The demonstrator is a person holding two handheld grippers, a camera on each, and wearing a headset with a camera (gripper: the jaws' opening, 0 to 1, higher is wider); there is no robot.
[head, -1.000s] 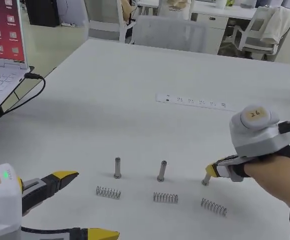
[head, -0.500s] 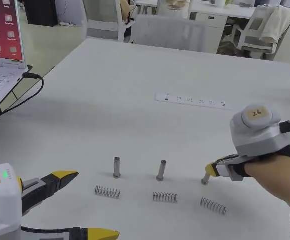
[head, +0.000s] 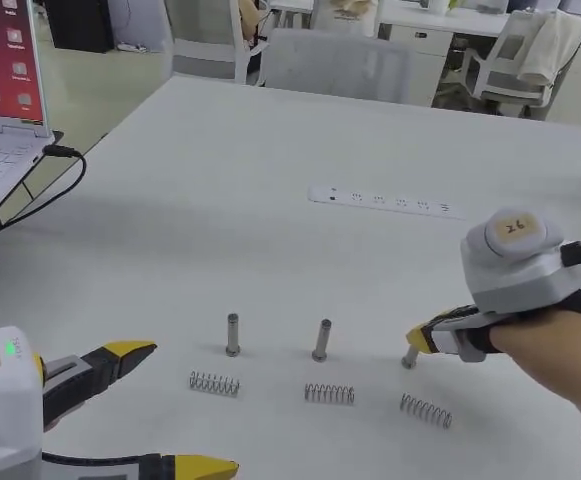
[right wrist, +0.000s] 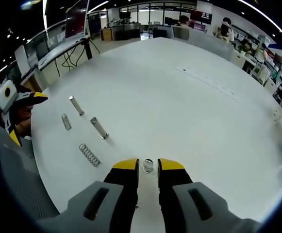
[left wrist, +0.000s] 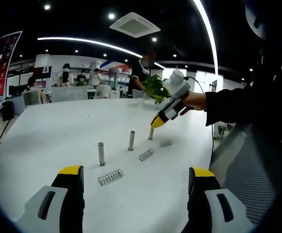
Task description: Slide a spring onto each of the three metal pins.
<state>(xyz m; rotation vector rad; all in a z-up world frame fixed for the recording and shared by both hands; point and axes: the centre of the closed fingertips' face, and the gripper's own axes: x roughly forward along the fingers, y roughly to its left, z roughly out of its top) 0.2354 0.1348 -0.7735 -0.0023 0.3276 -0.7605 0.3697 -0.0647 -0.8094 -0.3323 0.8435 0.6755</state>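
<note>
The right hand [head: 535, 335], in a dark sleeve, reaches in from the right side of the head view. It holds the grey, yellow-tipped right tongs [head: 416, 342] low and almost level, tips pointing left just above the white surface [head: 270, 200]. The matching left tongs [head: 185, 407] hover at the lower left, close to the person.

Three short silver metal pins stand in a row on the surface: the left pin [head: 232, 334], the middle pin [head: 321, 340] and the right pin [head: 410, 357], which leans a little. A small coiled wire spring lies flat on the near side of each one: the left spring [head: 214, 384], the middle spring [head: 329, 394] and the right spring [head: 426, 411]. None of the springs is on a pin.

In the right gripper view, the top of the right pin sits between the two yellow tips of the right tongs. The tips are only narrowly parted around it, and I cannot tell whether they press on the pin. The left tongs are spread wide and grasp nothing. In the left gripper view, the left spring lies just ahead of them.
</note>
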